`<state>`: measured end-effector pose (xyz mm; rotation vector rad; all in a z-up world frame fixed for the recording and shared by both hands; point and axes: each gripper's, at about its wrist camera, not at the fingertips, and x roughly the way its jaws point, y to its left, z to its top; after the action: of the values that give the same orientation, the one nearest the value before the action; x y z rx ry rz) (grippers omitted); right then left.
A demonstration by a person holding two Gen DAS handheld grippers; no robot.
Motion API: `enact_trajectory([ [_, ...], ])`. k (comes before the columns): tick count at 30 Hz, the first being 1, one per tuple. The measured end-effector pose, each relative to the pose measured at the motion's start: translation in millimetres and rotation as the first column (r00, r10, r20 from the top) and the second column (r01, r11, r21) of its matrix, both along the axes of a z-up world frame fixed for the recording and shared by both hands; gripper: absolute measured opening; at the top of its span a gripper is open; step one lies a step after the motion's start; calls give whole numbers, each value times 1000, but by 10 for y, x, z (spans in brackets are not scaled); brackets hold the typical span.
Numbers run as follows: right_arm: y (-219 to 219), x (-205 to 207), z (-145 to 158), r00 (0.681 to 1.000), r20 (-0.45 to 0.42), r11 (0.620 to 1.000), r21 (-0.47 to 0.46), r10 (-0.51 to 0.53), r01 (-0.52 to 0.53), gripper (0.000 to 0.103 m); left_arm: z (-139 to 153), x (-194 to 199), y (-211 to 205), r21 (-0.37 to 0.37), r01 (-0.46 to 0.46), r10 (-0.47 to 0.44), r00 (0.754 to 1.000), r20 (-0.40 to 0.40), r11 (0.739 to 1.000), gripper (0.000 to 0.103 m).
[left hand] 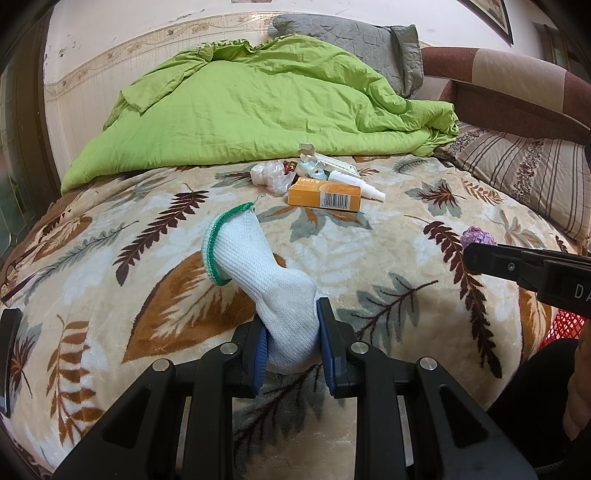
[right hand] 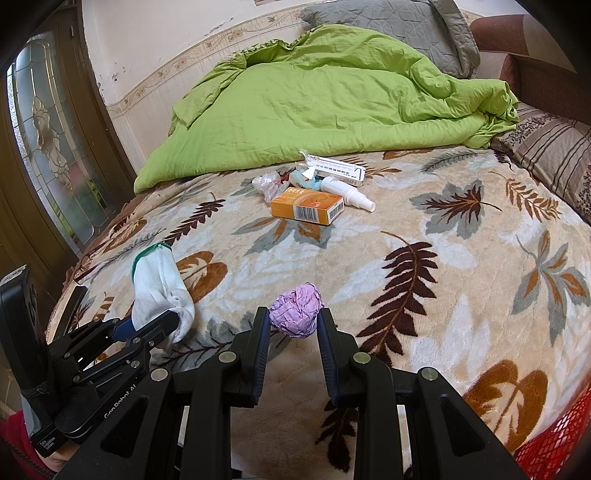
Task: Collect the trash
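Note:
A white sock (left hand: 258,266) with a green cuff sticks up from my left gripper (left hand: 291,325), whose blue-padded fingers are shut on its toe end just above the leaf-patterned blanket (left hand: 388,251). The right wrist view shows the same sock (right hand: 159,288) and left gripper (right hand: 147,332) at the left. My right gripper (right hand: 293,317) is shut on a crumpled purple paper ball (right hand: 297,312). In the left wrist view that ball (left hand: 477,237) shows at the tip of the right gripper (left hand: 480,254). A heap of trash lies farther up the bed: an orange box (right hand: 306,208), a white spray bottle (right hand: 347,194), crumpled plastic (right hand: 267,184).
A bunched green quilt (right hand: 332,103) and grey pillow (right hand: 399,22) fill the back of the bed. A striped pillow (right hand: 554,155) lies at the right. A red mesh basket (right hand: 554,443) sits at the lower right. A glass-panelled door (right hand: 48,129) stands left.

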<state>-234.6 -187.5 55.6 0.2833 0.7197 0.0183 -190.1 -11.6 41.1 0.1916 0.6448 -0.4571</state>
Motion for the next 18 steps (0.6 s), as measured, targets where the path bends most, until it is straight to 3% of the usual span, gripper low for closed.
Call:
enact_trajectory([
  [12,-20,-14,5,1000,4,1000,8,-4,4,28,12,-17,2,-7,6,-6,1000,0,1000,23],
  [18,-328,-265,129,997,21,990,124,-72,69,28,232,-199,-127,-49,111,-111,994,5,993,23],
])
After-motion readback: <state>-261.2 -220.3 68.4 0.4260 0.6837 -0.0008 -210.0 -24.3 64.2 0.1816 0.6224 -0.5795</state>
